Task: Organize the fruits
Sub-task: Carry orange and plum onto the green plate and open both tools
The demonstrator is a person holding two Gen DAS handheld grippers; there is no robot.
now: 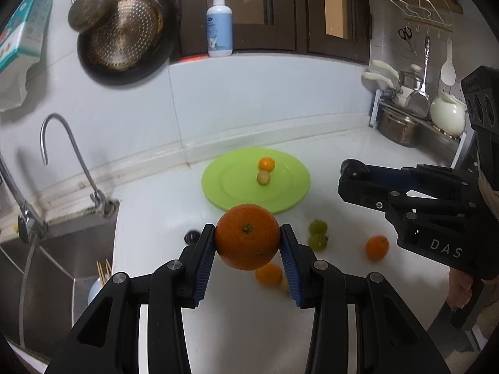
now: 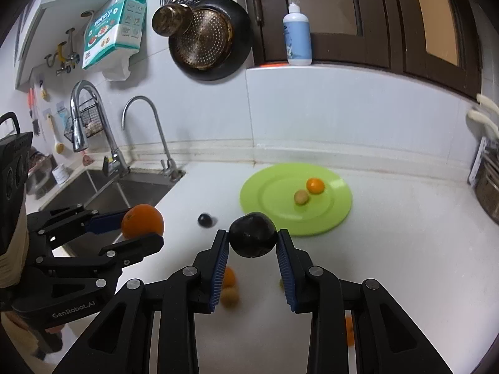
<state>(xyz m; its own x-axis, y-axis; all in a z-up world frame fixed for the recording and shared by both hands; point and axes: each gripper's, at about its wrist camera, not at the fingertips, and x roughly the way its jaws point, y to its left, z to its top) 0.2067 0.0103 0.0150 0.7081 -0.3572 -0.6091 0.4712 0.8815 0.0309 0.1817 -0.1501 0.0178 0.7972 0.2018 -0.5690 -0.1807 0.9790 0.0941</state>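
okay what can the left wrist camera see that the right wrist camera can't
Only the left wrist view shows two green fruits on the counter, the pot rack and the hanging scissors.

Only the right wrist view shows the dark fruit held in the right gripper, the pull-down faucet and the wire basket.

Both show the green plate with two small fruits, the orange in the left gripper, and the soap bottle.
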